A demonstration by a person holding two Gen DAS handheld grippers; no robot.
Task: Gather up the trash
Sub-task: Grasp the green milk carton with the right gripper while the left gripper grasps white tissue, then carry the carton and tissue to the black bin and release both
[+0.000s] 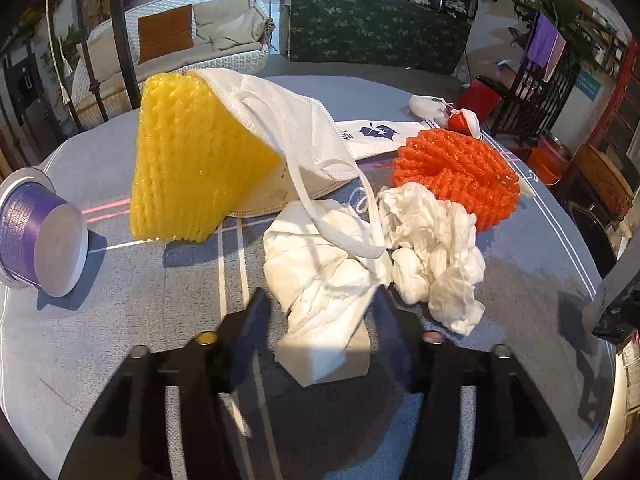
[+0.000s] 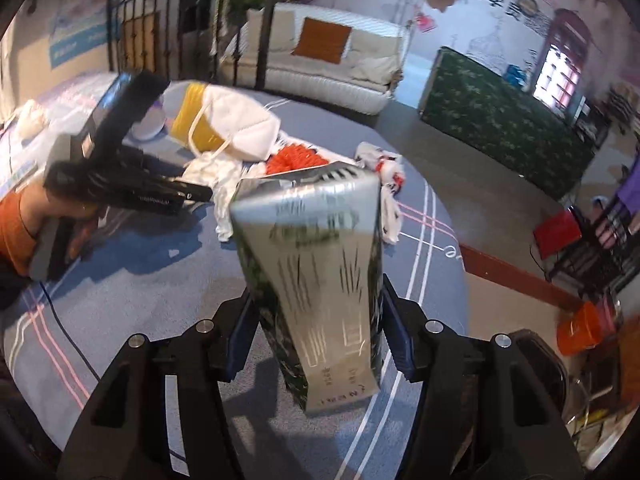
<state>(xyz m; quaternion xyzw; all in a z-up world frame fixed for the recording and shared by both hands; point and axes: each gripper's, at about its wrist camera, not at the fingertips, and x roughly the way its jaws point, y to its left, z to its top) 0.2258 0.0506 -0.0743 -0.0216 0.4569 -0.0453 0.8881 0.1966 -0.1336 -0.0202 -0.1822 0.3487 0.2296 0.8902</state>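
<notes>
Left gripper pitched down at the table, its jaws half-closed astride the near tail of a crumpled tissue; whether the pads press it cannot be told. The tissue runs lengthwise away from the gripper toward the mask, which leans on the yellow foam net; a second wad lies just right of the tissue, before the orange net. Right gripper (tilted down, above the table) clamps a carton, held lengthwise along its fingers. The left hand is judged nearer.
</notes>
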